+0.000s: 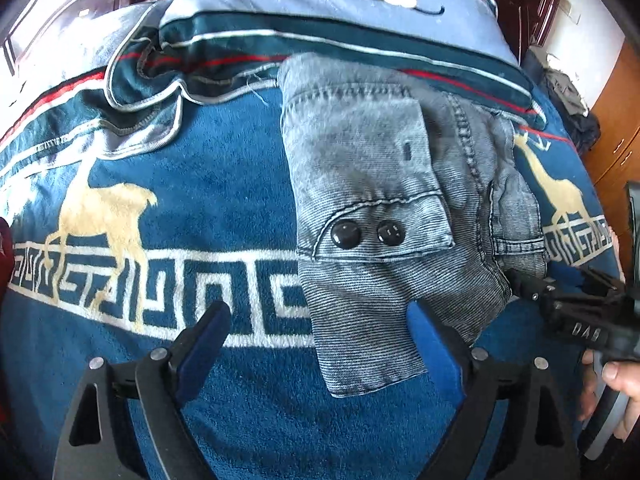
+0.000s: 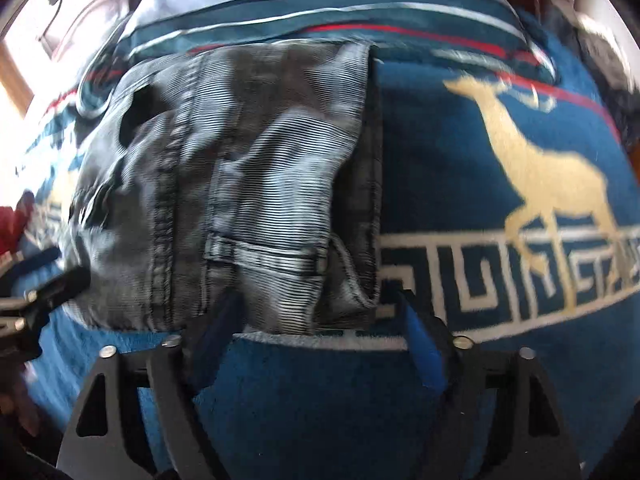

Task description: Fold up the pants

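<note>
While angled steeply down, left tongs spread over folded pants, right tongs spread at their edge

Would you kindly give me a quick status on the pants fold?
Both claws, left and right, open, holding nothing. Grey pants folded on blue blanket. Nothing in the way.

A blue blanket with tan deer lies below a striped pillow

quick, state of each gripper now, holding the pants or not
left gripper: open, pants edge between jaws, not gripped
right gripper: open, holding nothing
</note>
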Available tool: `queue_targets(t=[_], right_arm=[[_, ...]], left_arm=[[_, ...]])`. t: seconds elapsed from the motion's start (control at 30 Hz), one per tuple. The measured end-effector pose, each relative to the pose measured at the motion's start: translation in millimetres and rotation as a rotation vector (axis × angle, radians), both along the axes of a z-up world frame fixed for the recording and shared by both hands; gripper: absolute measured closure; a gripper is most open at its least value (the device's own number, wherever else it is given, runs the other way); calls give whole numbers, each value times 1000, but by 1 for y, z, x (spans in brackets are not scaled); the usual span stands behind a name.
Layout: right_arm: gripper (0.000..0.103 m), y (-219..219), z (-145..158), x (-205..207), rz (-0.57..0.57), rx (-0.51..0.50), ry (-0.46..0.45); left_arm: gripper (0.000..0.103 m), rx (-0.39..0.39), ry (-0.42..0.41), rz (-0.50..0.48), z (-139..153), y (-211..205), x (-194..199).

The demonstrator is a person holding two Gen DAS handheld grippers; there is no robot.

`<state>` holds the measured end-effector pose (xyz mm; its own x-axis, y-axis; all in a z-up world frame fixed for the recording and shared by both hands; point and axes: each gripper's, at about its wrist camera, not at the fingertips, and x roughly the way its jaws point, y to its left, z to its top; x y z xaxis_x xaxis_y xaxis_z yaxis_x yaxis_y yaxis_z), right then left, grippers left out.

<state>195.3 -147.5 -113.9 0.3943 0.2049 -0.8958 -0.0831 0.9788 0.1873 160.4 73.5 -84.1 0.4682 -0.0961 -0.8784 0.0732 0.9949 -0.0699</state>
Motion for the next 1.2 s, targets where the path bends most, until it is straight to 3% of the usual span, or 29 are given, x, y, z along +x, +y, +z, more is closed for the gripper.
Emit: queue_targets(t=[0.43,0.73,0.93,1.2], right_arm=[[22,-15,62,-68,-29,144,-145],[21,11,98,-115,59,80,-236],[19,21,117,-133,75,31,-284],[16,19,136,-145,10,8,-305]], left_arm=[[6,50,-170,64,56,8,-53],[0,23,-207,58,84,0,-93],[0,3,-182,56,87,0,-112],[0,12,-217,91,102,7,-131]])
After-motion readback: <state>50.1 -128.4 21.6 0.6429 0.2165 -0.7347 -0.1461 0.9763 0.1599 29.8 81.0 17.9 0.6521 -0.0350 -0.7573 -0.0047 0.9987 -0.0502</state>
